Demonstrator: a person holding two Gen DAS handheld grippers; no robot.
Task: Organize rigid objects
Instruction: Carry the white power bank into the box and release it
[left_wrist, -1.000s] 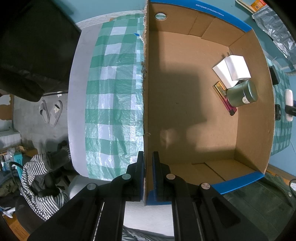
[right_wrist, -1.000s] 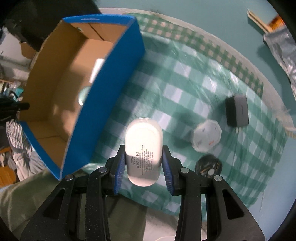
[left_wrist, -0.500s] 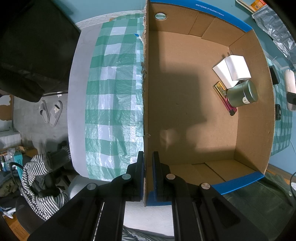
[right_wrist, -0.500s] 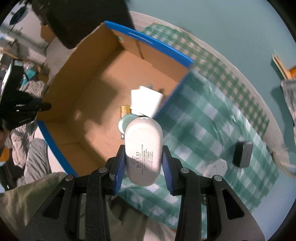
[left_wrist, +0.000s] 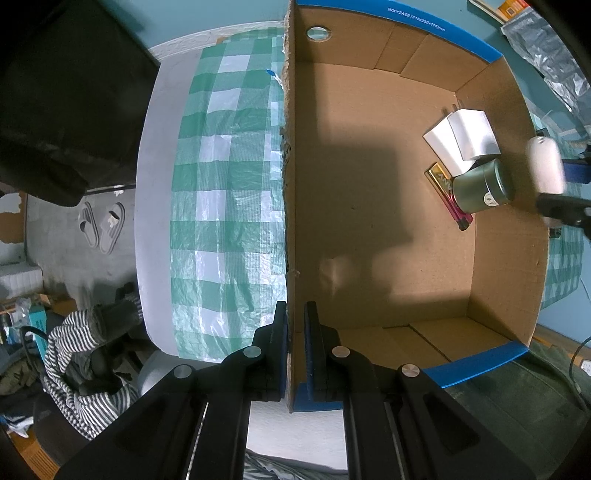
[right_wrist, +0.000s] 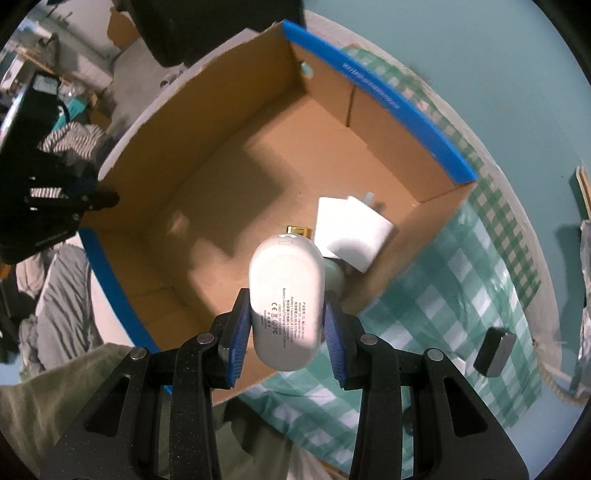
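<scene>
A lived-in room of a home is showing here, cluttered rather than tidy. A pair of slippers (left_wrist: 101, 230) is lying on the bare grey floor at nine o'clock, and striped clothing (left_wrist: 79, 354) is piling up at eight o'clock. A green-and-white checked plastic cloth (left_wrist: 221, 206) is covering the round table, and teal walls are closing in at twelve o'clock.

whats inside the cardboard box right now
Inside the cardboard box, against one wall: two white boxes, a green tin and a gold and pink flat item partly under the tin. In the right wrist view the held white power bank hides most of the tin.
</scene>
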